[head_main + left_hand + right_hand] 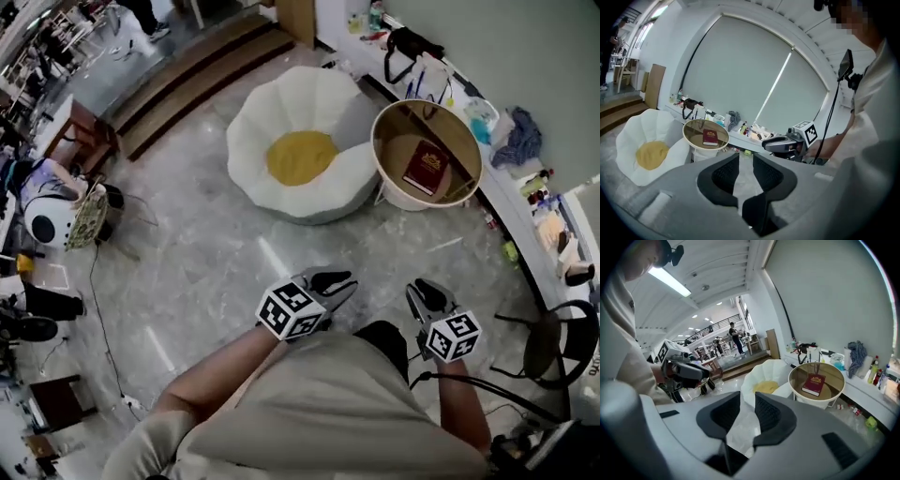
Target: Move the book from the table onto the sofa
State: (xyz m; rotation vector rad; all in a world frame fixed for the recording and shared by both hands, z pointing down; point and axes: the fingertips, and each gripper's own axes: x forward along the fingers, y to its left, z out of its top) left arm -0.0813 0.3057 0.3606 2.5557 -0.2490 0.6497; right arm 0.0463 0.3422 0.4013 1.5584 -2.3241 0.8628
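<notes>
1. The left gripper (339,279) is hanging released. Its jaws are standing a little apart, only bare floor is showing through the gap, and nothing is being gripped.
2. The right gripper (422,289) is also hanging released and empty. Its jaws are standing somewhat wider, with floor and a sofa edge showing between them.
3. The person is holding both grippers just ahead of the torso. The right one is sitting at the left one's 3 o'clock, and both are pointing toward 12 o'clock and tilting downward.
4. The grey marble floor (225,267) is lying between the grippers and the furniture.
5. The dark red book (427,167) is lying flat on the round table (375,141). It is at about 1 o'clock from the left gripper and 12 o'clock from the right, well apart from both.
6. The white petal-shaped sofa (253,131) is sitting on the floor at the table's 9 o'clock, just beside it, with a yellow cushion (300,157) filling its centre.
7. A cluttered ledge (506,202) is running along the wall at 1 to 3 o'clock, and wooden steps (187,80) are lying at 11 o'clock.
</notes>
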